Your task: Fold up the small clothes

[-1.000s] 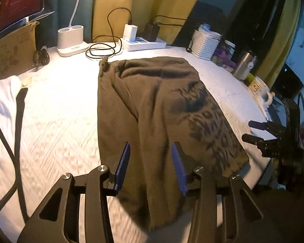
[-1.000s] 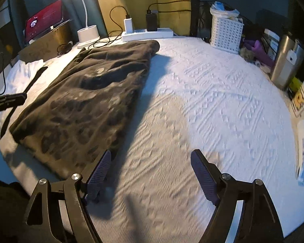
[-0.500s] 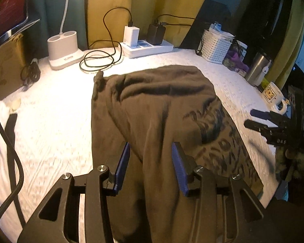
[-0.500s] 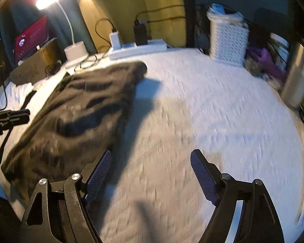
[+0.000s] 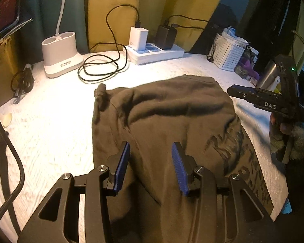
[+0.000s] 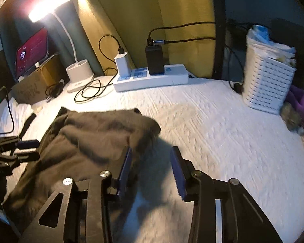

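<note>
A dark brown garment [image 5: 168, 121] lies flat on the white textured desk [image 5: 50, 125], running from 12 o'clock down to 6 in the left wrist view. The left tool [image 5: 150, 162] hovers over its near half, jaws partly apart, gripping nothing. In the right wrist view the garment [image 6: 81, 141] spreads toward 9 o'clock; the right tool [image 6: 151, 166] sits at its right edge, jaws just narrowed but still apart, nothing pinched. A power strip [image 6: 152, 79] lies at 12.
</note>
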Action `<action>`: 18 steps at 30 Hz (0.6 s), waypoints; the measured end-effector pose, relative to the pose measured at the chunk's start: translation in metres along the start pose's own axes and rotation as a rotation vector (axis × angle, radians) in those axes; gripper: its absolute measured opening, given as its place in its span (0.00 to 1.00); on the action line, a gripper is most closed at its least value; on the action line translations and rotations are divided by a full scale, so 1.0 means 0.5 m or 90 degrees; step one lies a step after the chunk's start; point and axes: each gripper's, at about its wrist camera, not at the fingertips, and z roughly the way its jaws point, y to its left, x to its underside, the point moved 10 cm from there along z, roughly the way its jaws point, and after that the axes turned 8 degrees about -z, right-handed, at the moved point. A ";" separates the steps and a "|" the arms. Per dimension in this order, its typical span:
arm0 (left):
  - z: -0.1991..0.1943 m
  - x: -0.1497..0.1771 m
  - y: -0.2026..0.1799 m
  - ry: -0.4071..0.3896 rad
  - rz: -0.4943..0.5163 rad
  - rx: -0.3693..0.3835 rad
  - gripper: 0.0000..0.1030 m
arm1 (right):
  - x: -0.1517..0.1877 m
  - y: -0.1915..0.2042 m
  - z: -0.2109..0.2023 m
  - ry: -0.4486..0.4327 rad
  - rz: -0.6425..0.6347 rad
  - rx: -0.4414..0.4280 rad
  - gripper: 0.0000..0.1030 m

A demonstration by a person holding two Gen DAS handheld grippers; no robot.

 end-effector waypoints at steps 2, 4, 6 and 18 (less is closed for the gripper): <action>0.007 -0.012 0.005 -0.004 0.002 -0.001 0.41 | -0.005 -0.005 0.021 0.012 0.007 -0.015 0.35; 0.013 -0.020 0.008 -0.007 0.006 -0.003 0.41 | -0.007 -0.004 0.038 0.027 0.013 -0.038 0.33; 0.020 -0.033 0.011 -0.012 0.013 -0.004 0.41 | -0.010 0.002 0.049 0.033 0.015 -0.057 0.33; 0.077 -0.069 0.022 0.007 0.049 0.012 0.26 | -0.059 0.028 0.089 0.036 0.010 -0.124 0.09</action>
